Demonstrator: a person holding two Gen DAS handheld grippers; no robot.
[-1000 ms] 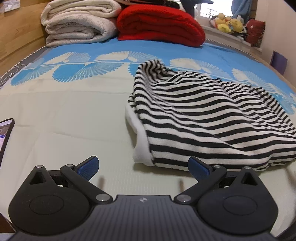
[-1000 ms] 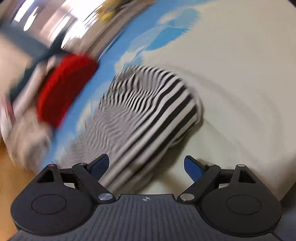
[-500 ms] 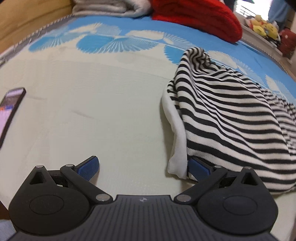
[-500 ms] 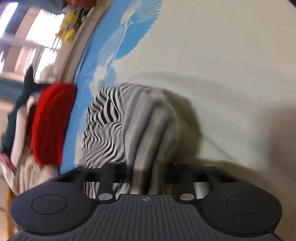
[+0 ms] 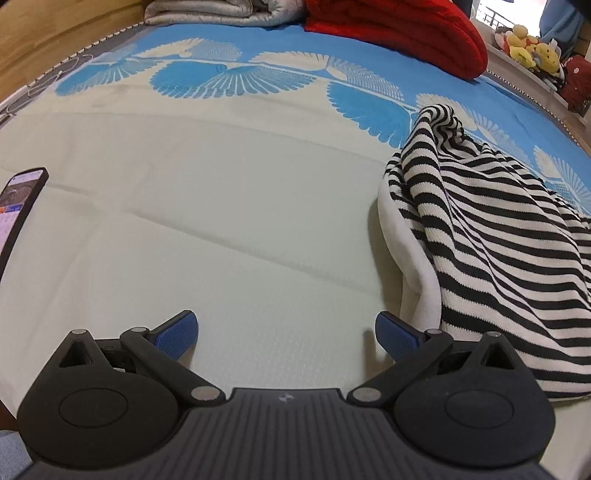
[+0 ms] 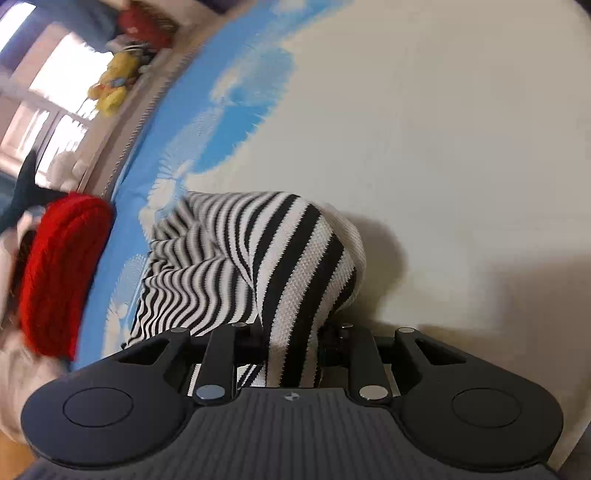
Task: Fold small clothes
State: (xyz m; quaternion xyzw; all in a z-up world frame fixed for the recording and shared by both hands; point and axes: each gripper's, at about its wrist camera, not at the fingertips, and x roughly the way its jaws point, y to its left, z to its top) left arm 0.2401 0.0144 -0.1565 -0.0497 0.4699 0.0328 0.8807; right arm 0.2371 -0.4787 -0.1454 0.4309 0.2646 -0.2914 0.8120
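A striped garment (image 6: pixel 295 266) is being pinched by the right gripper (image 6: pixel 291 354); the left gripper (image 5: pixel 286 334) is being held wide open over the bed sheet (image 5: pixel 221 221).

Home bedroom: bed (image 5: pixel 240 221), blankets (image 5: pixel 399 29).

Your bed (image 5: pixel 229 206) carries the striped top (image 5: pixel 491 236), a phone (image 5: pixel 18 206), a red blanket (image 5: pixel 399 33) and a grey quilt (image 5: pixel 214 13)

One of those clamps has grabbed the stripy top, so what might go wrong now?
The right hand-held gripper pinches just a bunched edge of the striped garment, so the knit may slip out or lift crumpled. The left hand-held gripper is open beside the cloth, holding nothing. A phone lies on the bed and might get swept.
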